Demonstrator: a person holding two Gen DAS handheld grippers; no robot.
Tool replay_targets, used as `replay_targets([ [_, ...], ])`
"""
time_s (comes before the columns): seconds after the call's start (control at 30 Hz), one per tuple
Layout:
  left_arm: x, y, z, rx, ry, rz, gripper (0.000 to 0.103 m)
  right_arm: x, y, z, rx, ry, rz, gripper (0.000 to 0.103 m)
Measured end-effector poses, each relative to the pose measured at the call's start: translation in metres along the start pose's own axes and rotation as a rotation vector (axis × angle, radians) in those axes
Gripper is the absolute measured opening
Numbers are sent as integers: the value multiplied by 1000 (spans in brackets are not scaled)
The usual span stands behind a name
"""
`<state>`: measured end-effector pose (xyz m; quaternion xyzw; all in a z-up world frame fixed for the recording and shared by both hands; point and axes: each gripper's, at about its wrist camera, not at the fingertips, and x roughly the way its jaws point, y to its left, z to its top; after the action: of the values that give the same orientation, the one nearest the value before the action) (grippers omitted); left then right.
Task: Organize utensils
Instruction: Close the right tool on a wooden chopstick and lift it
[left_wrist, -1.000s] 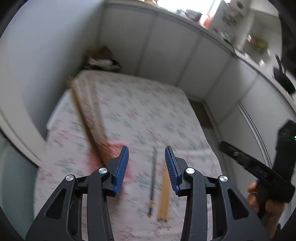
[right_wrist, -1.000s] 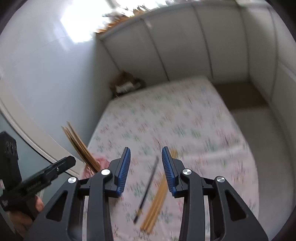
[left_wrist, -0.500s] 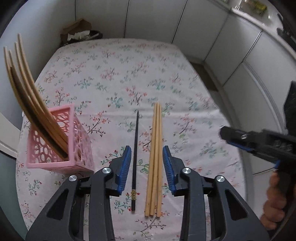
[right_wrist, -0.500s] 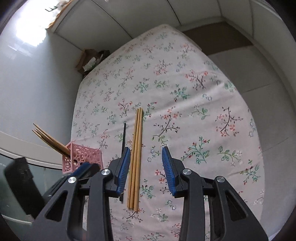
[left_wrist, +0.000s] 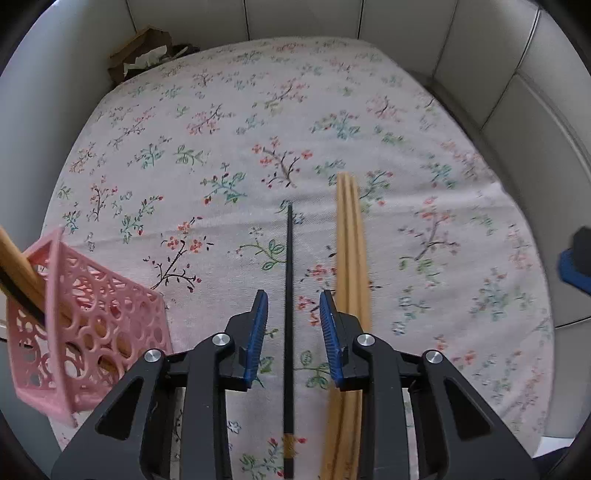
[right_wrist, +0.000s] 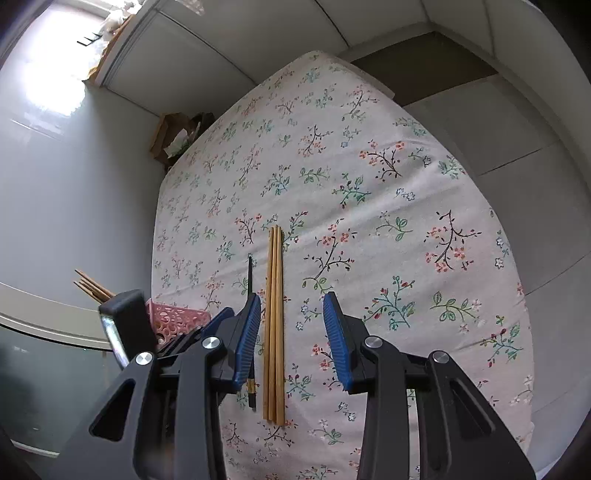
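Observation:
A black chopstick lies lengthwise on the floral tablecloth. My left gripper is open and low, with its jaws on either side of that chopstick. Three wooden chopsticks lie side by side just right of it. A pink lattice basket at the left holds several wooden chopsticks. In the right wrist view my right gripper is open above the wooden chopsticks. The black chopstick and the basket show to its left, partly hidden by the left gripper body.
A brown paper bag sits past the table's far left corner. White cabinet panels surround the table at the back and right. The right gripper's blue pad shows at the right edge of the left wrist view.
Both grippers have come down closer to the table. The left gripper has shifted so the black chopstick now lies between its jaws. The right gripper sits over the wooden chopsticks.

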<state>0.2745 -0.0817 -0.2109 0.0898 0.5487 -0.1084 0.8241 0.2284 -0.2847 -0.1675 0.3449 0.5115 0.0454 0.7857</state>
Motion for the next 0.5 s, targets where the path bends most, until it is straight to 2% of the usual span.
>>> replay_targets([
  [0.13, 10, 1, 0, -2, 14, -2, 20, 1, 0, 1, 3, -1, -1, 37],
  [0.23, 12, 10, 0, -80, 16, -88, 5, 4, 2, 0, -5, 5, -3, 37],
  [0.37, 10, 8, -5, -131, 31, -169, 4, 14, 5, -1, -28, 30, -23, 37],
  [0.5, 5, -5, -11, -141, 47, -236, 4, 28, 9, -3, -65, 57, -51, 37],
])
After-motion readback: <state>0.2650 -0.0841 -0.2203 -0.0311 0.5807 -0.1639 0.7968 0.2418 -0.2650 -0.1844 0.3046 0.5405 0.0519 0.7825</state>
